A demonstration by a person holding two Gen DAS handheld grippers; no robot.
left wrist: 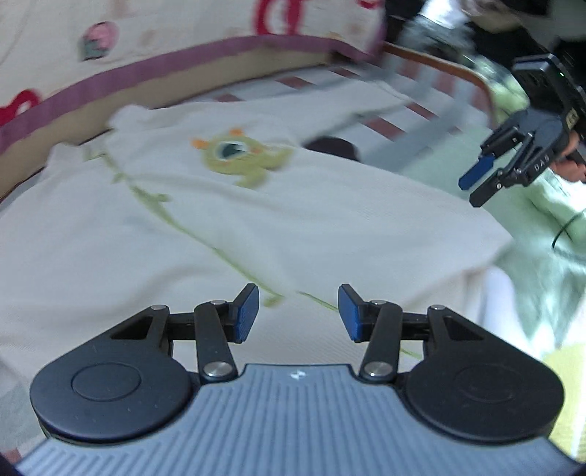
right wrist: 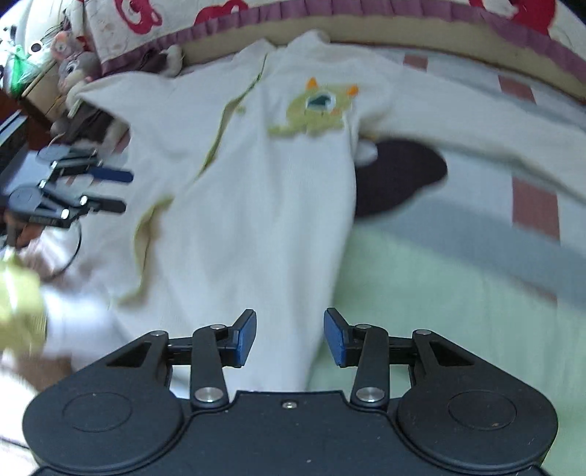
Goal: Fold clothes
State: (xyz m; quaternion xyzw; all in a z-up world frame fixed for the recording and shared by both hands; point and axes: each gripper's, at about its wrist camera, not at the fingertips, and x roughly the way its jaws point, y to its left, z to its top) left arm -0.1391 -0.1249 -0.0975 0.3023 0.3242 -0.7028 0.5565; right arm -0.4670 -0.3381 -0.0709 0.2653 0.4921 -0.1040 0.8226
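Two hand-held grippers are hovering over a cream baby sleepsuit (right wrist: 256, 175) that is lying spread on the bed (right wrist: 457, 300), collar toward the purple-trimmed bumper (right wrist: 366, 14). The left hand-held gripper (left wrist: 297, 315) and the right hand-held gripper (right wrist: 289, 338) are each standing partly open with nothing between the pads. The sleepsuit is looking light, soft and floppy, so it is likely sagging and creasing wherever it is lifted. Pinching it at the hem corners or sleeve ends is looking safest, away from the green monster patch (right wrist: 315, 110).
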